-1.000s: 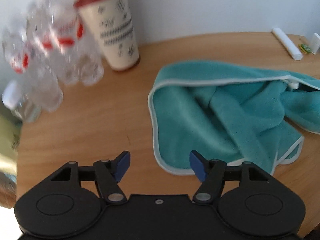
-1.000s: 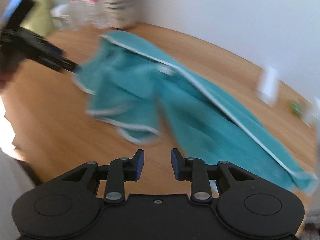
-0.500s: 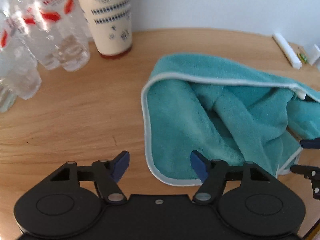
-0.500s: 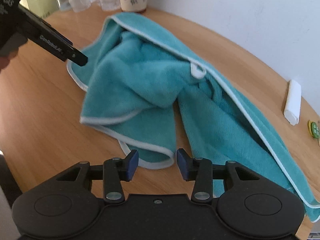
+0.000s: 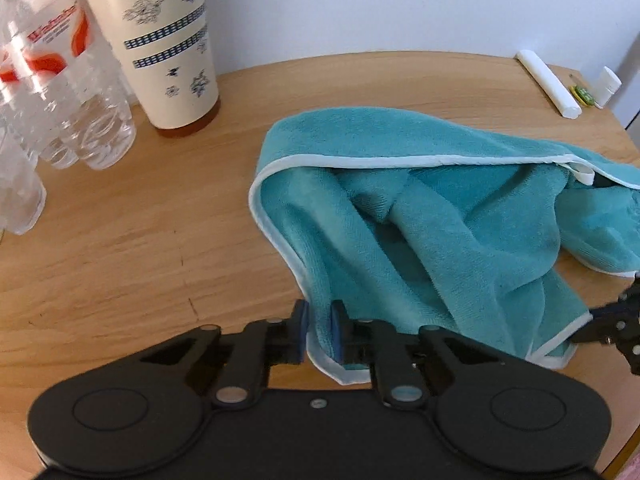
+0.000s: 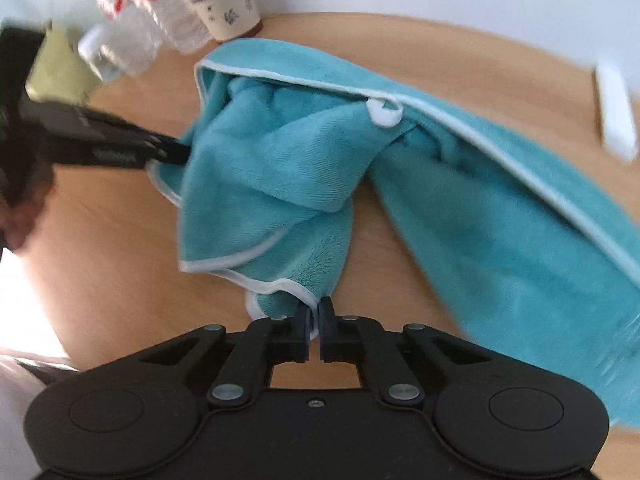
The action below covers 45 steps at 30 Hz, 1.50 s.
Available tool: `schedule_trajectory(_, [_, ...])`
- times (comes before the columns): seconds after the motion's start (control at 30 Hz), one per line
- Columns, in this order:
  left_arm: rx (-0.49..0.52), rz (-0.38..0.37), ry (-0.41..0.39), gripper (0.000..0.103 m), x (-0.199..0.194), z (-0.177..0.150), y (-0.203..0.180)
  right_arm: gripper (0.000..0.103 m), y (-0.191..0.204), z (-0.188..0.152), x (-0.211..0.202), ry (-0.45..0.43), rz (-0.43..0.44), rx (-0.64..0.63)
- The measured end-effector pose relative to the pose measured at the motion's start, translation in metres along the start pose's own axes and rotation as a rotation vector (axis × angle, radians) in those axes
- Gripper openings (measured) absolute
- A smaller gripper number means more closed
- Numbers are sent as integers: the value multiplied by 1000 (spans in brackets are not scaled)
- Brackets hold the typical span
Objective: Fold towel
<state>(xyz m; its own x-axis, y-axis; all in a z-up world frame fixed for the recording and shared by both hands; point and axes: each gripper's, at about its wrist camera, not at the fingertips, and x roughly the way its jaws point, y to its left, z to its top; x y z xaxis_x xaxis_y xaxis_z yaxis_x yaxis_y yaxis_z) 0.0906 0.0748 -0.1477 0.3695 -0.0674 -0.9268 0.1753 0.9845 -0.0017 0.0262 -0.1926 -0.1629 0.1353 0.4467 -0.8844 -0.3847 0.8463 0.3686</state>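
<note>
Your L gripper (image 5: 319, 322) pinching teal towel (image 5: 440, 216) hem, R gripper (image 6: 314, 330) clamped on another corner, towel bunched on wood table (image 5: 120, 232).

The wooden desk (image 5: 120, 240) carries a crumpled teal towel (image 5: 440, 232) just ahead of the left claw (image 5: 319, 326), with bottles (image 5: 68, 112) and a patterned cup (image 5: 168, 48) far ahead-left and a white roll (image 5: 548, 84) far ahead-right.
</note>
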Motion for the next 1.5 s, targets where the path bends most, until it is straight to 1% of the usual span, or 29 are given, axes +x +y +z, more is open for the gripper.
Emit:
schedule_trajectory(0.03, [7, 5, -5, 9, 0, 1, 0, 4, 1, -1, 0, 7, 37, 21])
schedule_trajectory(0.07, [15, 32, -15, 8, 1, 2, 2, 4, 2, -2, 0, 15, 74, 42])
schedule_trajectory(0.1, [22, 66, -26, 8, 2, 4, 3, 4, 5, -4, 1, 31, 131, 71])
schedule_trajectory(0.13, [24, 75, -29, 8, 4, 6, 6, 4, 9, -7, 5, 49, 197, 108])
schedule_trajectory(0.17, [24, 78, -43, 8, 6, 10, 11, 4, 14, -12, 5, 56, 225, 126])
schedule_trajectory(0.23, [39, 91, -53, 8, 9, 15, 15, 4, 31, -14, 15, 78, 319, 177])
schedule_trajectory(0.3, [54, 140, -70, 7, 13, 23, 21, 4, 47, -14, 27, 91, 398, 213])
schedule_trajectory(0.43, [-28, 146, -102, 7, 11, 34, 49, 4, 82, -10, 47, 91, 535, 259])
schedule_trajectory(0.5, [-39, 159, -112, 7, 8, 37, 57, 4, 100, -7, 56, 94, 591, 260])
schedule_trajectory(0.6, [-23, 195, -140, 7, -1, 39, 70, 4, 123, -3, 71, 105, 632, 249])
schedule_trajectory(0.7, [-37, 195, -153, 7, -7, 38, 81, 4, 148, 1, 93, 121, 643, 254])
schedule_trajectory(0.87, [-75, 223, -143, 7, -11, 31, 104, 4, 181, 2, 113, 132, 643, 252])
schedule_trajectory(0.93, [-87, 230, -141, 7, -11, 29, 111, 8, 197, 1, 122, 148, 640, 249])
schedule_trajectory(0.97, [-96, 232, -139, 8, -11, 29, 116, 12, 203, 1, 124, 143, 617, 245])
schedule_trajectory(1.0, [-99, 233, -139, 9, -9, 29, 119, 26, 209, 1, 126, 143, 589, 225])
schedule_trajectory(1.03, [-102, 236, -138, 9, -8, 29, 122, 37, 212, 1, 126, 147, 577, 216])
schedule_trajectory(1.07, [-99, 241, -128, 10, -6, 29, 125, 50, 213, 1, 125, 149, 560, 208])
schedule_trajectory(1.13, [-93, 232, -120, 10, -6, 26, 127, 50, 214, -1, 109, 123, 518, 170])
schedule_trajectory(1.17, [-84, 234, -120, 16, -6, 25, 127, 50, 213, -2, 104, 117, 506, 168])
schedule_trajectory(1.2, [-74, 239, -123, 27, -7, 24, 128, 50, 206, -6, 90, 95, 479, 174])
schedule_trajectory(1.23, [-64, 245, -125, 34, -7, 23, 128, 50, 198, -9, 76, 73, 451, 180])
schedule_trajectory(1.27, [-42, 252, -137, 44, -10, 20, 127, 50, 190, -13, 62, 50, 423, 187])
schedule_trajectory(1.3, [-28, 254, -144, 51, -12, 18, 127, 50, 182, -17, 48, 28, 395, 193])
schedule_trajectory(1.33, [-17, 256, -148, 55, -13, 17, 126, 51, 170, -26, 32, 7, 367, 214])
schedule_trajectory(1.37, [1, 256, -141, 63, -15, 16, 126, 51, 165, -28, 26, -1, 349, 222])
schedule_trajectory(1.4, [10, 257, -137, 67, -16, 16, 125, 51, 148, -40, 6, -26, 286, 244])
schedule_trajectory(1.43, [16, 272, -142, 69, -19, 14, 125, 51, 137, -48, -5, -39, 241, 261])
schedule_trajectory(1.47, [17, 279, -142, 73, -24, 13, 123, 51, 127, -56, -16, -51, 197, 277])
schedule_trajectory(1.5, [17, 284, -141, 76, -29, 11, 120, 51, 108, -71, -35, -70, 110, 303])
